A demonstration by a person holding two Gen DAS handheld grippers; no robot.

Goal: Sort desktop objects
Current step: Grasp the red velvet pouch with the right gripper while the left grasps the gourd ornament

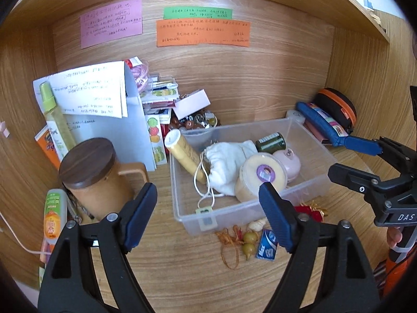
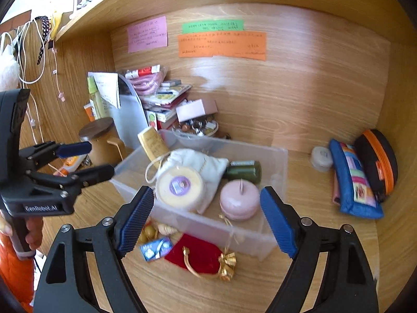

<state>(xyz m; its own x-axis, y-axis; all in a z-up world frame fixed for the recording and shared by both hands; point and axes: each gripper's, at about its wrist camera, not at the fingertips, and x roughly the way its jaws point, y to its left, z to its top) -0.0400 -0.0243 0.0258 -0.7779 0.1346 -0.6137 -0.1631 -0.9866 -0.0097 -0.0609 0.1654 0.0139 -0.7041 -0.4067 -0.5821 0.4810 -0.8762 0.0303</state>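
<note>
A clear plastic bin (image 1: 307, 190) sits on the wooden desk (image 1: 182, 274), in the middle of a wood-lined alcove. Inside the bin lie a round cream-coloured tub with a purple sticker (image 1: 262, 176), a white cloth drawstring pouch (image 1: 226, 161), a pink round case (image 2: 239, 199), a dark green jar on its side (image 1: 271, 142), and a yellow tube (image 1: 183, 154) leaning over the bin's far left rim.

On the desk just in front of the bin lie a red velvet pouch with gold cord (image 2: 198, 255), a small blue packet (image 1: 266, 246), and a gourd charm on orange string (image 1: 249, 242).

Left of the bin stands a brown mug with a dark wooden lid (image 1: 91, 174), with papers and a stack of booklets behind it. Right of the bin, against the alcove wall, lean a blue patchwork pencil case (image 2: 351, 182) and a black case with an orange zip (image 2: 378, 161).

The left gripper (image 1: 207, 214) hovers over the bin's near left corner, its blue-padded fingers spread wide and holding nothing. The right gripper (image 2: 206, 217) hangs over the bin's near edge, above the red pouch, fingers likewise wide apart and empty.
</note>
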